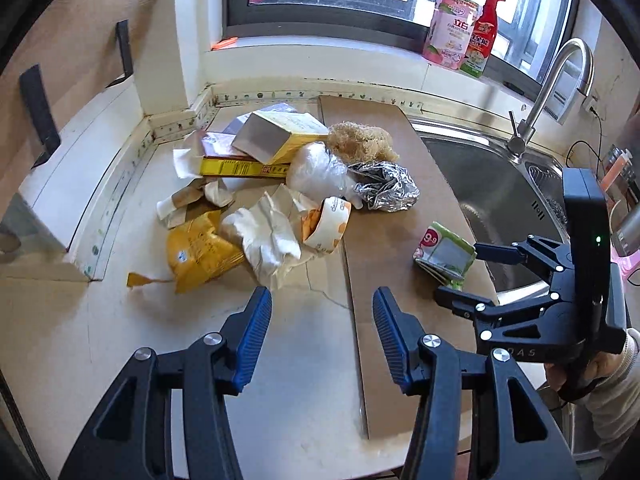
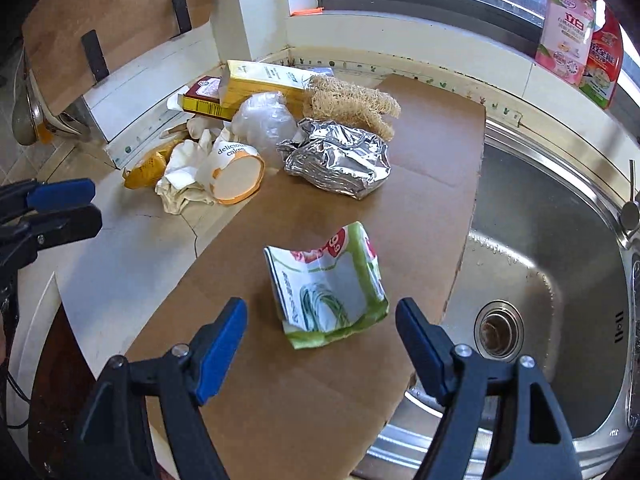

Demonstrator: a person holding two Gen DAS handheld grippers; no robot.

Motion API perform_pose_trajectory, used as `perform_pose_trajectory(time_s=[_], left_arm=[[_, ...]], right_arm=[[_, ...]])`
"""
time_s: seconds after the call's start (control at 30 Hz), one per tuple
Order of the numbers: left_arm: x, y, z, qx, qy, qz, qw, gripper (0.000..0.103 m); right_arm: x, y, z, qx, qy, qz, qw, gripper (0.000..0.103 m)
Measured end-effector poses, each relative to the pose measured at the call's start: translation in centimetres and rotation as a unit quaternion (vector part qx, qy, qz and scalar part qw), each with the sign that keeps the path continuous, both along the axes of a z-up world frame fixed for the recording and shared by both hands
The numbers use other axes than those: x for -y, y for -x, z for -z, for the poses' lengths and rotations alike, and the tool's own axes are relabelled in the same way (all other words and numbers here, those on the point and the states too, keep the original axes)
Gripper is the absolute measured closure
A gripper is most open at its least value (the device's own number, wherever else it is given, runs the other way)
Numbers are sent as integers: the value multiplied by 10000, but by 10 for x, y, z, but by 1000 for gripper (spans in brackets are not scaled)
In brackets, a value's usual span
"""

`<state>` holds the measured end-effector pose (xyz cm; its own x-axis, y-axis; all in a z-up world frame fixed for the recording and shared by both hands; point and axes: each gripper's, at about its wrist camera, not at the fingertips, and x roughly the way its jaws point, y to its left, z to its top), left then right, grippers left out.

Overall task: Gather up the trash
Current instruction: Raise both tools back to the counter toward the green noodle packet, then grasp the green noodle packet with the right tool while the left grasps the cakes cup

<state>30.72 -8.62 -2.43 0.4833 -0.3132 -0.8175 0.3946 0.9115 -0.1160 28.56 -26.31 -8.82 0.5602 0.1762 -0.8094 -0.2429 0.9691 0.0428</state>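
A crumpled green and white wrapper point(image 2: 328, 284) point(image 1: 444, 252) lies alone on the cardboard sheet point(image 2: 420, 184). My right gripper point(image 2: 322, 308) point(image 1: 460, 272) hovers just short of it, jaws wide and pads off it. My left gripper point(image 1: 322, 312) point(image 2: 90, 206) is open over the white counter with nothing between its fingers. Beyond lies a trash pile: a crushed foil bag point(image 2: 340, 160) point(image 1: 384, 186), a paper cake cup point(image 2: 236, 176) point(image 1: 326, 226), crumpled white paper point(image 1: 264, 240), a yellow bag point(image 1: 200, 250), a clear plastic bag point(image 1: 316, 170), a yellow box point(image 1: 280, 136) and a loofah point(image 2: 352, 104).
A steel sink point(image 2: 540, 240) with its drain point(image 2: 498, 328) lies to the right, partly covered by the cardboard. The faucet point(image 1: 552, 80) stands behind it. Two detergent bottles point(image 1: 464, 28) are on the window sill. A white wall block point(image 1: 80, 168) bounds the counter at left.
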Motion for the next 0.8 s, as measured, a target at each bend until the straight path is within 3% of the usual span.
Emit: perform_pose_trajectory(time_s=[0.13,0.3,0.37,0.4,0.53,0.63,0.8], left_arm=[[21,-28,10,34,-149,148,9998,52],[43,-52,21,-26,-205,331,9992,52],[52,-57,24,5,-270,441,9987,52],[56,-59,25,18,-293,493,9984,53],[68,-65,31,-43,-399,582,9975,55],[73,-67,35,-16,-539,551,9970,57],[74,-68,35,58,-668,527,9964,71]], right_arm=[[-2,-12,4,60,-13,-72,10000,26],[7,-21,3,127,-394,-107,9991,27],[9,-22,3,122,-501,-139,9986,44],[10,-23,4,82,-548,-165,9983,47],[9,-19,5,129,-533,-228,9982,52],[6,-16,6,84,-489,-276,9984,64],[8,-14,5,75,-563,-253,9981,66]])
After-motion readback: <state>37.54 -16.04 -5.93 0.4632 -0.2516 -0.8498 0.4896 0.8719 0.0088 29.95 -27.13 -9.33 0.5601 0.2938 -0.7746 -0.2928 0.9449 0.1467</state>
